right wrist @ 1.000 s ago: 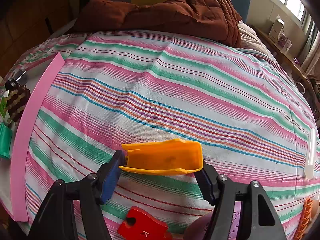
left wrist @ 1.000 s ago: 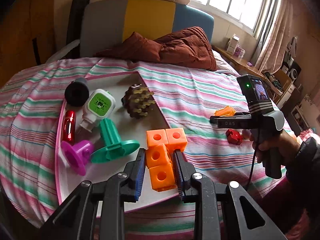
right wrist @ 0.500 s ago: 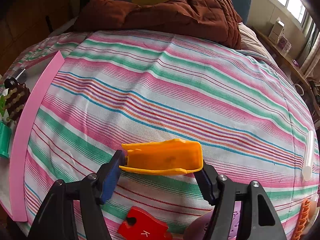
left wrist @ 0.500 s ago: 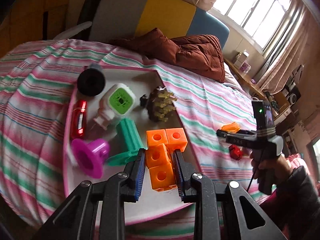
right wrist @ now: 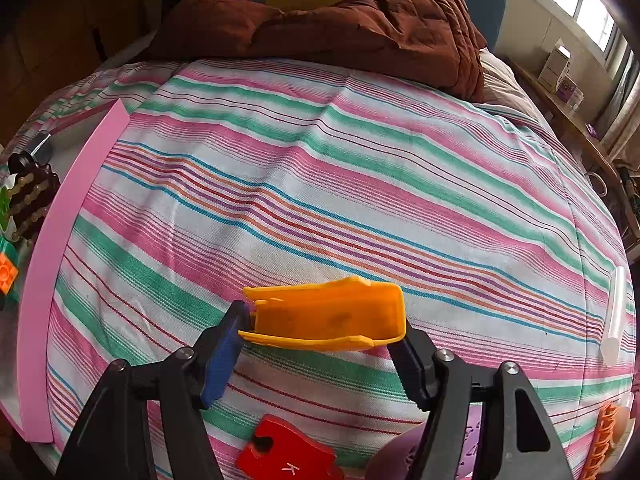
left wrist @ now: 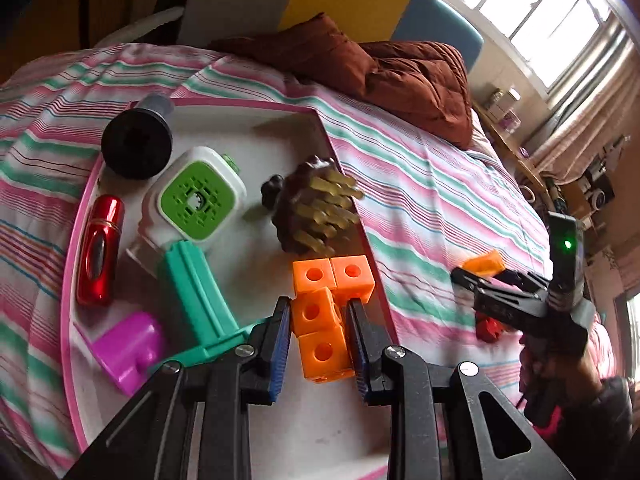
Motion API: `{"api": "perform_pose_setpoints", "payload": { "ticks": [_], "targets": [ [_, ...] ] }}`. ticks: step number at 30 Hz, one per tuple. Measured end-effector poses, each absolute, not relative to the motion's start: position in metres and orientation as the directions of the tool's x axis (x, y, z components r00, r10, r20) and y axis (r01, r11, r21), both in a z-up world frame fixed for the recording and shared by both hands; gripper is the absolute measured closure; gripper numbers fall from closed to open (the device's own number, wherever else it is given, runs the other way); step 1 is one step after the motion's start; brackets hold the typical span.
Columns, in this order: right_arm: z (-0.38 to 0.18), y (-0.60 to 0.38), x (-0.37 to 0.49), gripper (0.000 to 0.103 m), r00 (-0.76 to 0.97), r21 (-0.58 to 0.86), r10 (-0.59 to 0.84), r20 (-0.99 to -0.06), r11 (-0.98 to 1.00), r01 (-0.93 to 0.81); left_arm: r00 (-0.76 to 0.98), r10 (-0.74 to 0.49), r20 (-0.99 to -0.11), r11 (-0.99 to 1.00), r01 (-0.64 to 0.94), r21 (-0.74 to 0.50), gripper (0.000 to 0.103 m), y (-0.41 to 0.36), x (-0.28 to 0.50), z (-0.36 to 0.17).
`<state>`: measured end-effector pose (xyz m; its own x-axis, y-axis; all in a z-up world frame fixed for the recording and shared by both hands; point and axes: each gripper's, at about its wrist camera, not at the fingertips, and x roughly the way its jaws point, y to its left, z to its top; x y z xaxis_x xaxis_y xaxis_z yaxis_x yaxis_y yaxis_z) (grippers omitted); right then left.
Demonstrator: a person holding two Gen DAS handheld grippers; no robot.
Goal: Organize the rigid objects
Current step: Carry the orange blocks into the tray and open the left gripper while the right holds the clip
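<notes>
My left gripper [left wrist: 318, 344] is shut on a chain of orange cubes [left wrist: 324, 312] and holds it over the near right part of the pink-rimmed white tray [left wrist: 280, 144]. My right gripper [right wrist: 320, 344] is shut on an orange plastic clip piece [right wrist: 328, 316], held above the striped bedspread. It also shows in the left wrist view [left wrist: 480, 280], to the right of the tray.
In the tray lie a black cylinder [left wrist: 136, 144], a white and green box [left wrist: 196, 200], a red tube [left wrist: 98, 248], a teal spool [left wrist: 200, 300], a magenta piece [left wrist: 128, 348] and a brown brush [left wrist: 312, 212]. A red puzzle piece [right wrist: 284, 452] lies on the bed below my right gripper. A white stick [right wrist: 614, 312] lies far right.
My left gripper has lifted and tipped with the orange cubes, so the tray now appears more from above. My right gripper with the clip piece has hardly moved.
</notes>
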<state>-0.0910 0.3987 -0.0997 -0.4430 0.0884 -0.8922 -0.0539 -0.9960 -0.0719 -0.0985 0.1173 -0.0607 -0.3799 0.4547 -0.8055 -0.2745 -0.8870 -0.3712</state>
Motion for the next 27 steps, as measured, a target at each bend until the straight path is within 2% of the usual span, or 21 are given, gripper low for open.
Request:
{"api": "perform_pose_setpoints", "payload": {
  "ticks": [5, 7, 19, 27],
  "targets": [
    [-0.099, 0.399, -0.09, 0.035, -0.443, -0.074, 0.089, -0.892, -0.996, -0.052, -0.383, 0.441, -0.812, -0.895, -0.258, -0.364, 0.072, 0.116, -0.105, -0.066],
    [-0.099, 0.398, -0.09, 0.035, -0.443, -0.074, 0.09, -0.892, -0.996, -0.053, -0.391, 0.435, -0.811, -0.897, -0.263, -0.355, 0.065, 0.116, -0.102, -0.065],
    [-0.098, 0.397, -0.09, 0.035, -0.446, -0.085, 0.098, -0.89, -0.995, -0.048, -0.572, 0.335, -0.749, -0.92, -0.369, -0.13, 0.063, 0.123, -0.057, -0.031],
    [-0.098, 0.394, -0.09, 0.035, -0.453, -0.104, 0.112, -0.884, -0.994, -0.043, -0.589, 0.297, -0.751, -0.933, -0.345, -0.099, 0.062, 0.107, -0.038, -0.03]
  ]
}}
